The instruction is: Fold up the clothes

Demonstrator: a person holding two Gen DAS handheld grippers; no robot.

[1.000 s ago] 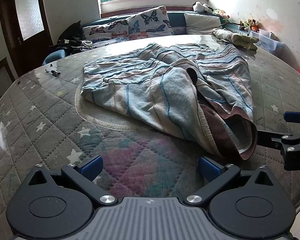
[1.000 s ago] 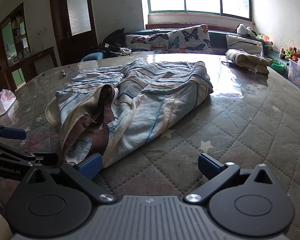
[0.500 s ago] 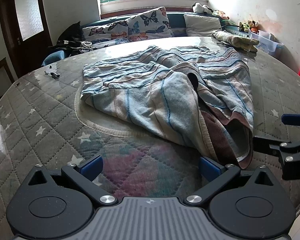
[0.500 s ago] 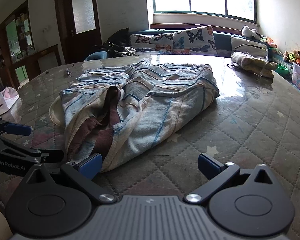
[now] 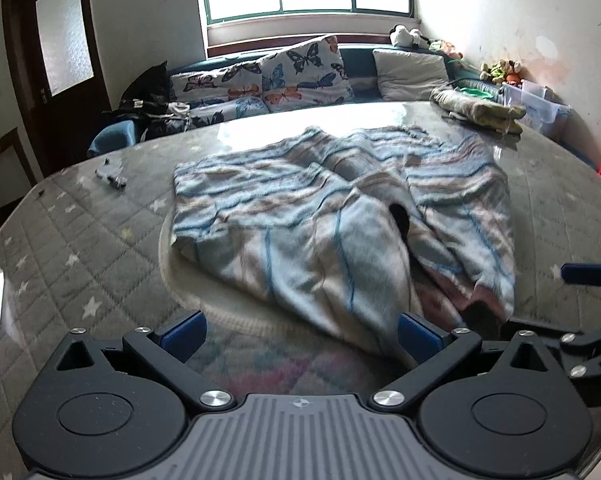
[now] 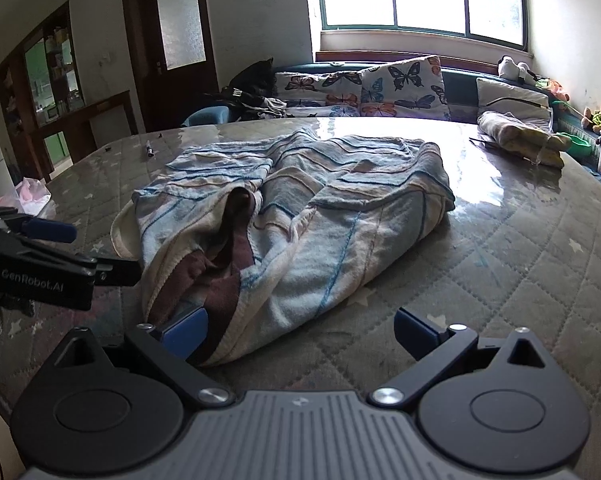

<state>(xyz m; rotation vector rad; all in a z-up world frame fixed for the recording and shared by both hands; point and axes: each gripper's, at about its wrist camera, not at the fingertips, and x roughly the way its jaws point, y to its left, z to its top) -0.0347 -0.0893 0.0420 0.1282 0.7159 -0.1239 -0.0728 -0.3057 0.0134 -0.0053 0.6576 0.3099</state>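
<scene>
Closing in, we have both grippers lower and nearer the striped garment (image 5: 340,216) than a second ago. Left gripper (image 5: 300,330) and right gripper (image 6: 300,330) keep jaws spread at its near brown-lined hem, rumpled mid-surface (image 6: 520,264), not yet flat.

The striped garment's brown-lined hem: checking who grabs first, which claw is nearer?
Right. The right claw has one finger at the hem; the left claw sits just beside it.

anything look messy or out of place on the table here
Yes. The striped garment lies crumpled, its near end rumpled with the brown inside showing. A small dark item lies loose at the far left.
</scene>
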